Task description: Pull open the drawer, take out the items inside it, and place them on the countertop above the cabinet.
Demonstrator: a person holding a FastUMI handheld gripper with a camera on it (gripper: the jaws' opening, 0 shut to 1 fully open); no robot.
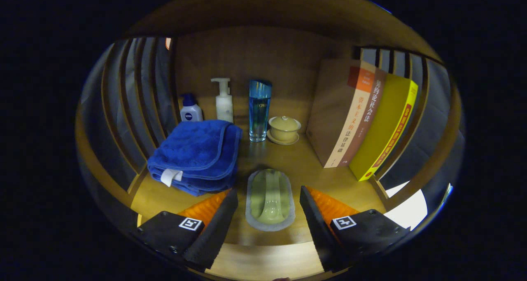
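Observation:
A pale green oblong item with a grey rim (270, 202) lies flat on the wooden countertop (304, 161). My gripper (268, 191) is open, one finger on each side of the item with a gap on both sides, so neither finger presses on it. A folded blue towel (197, 155) rests just ahead of the left finger, its near edge close to the fingertip.
Along the wooden back wall stand a small blue-capped lotion bottle (191, 108), a white pump bottle (223, 100), a tall blue glass bottle (259, 110) and a lidded yellow-green cup on a saucer (283, 129). Leaning books (362, 120) fill the right side. Slatted sides close in left and right.

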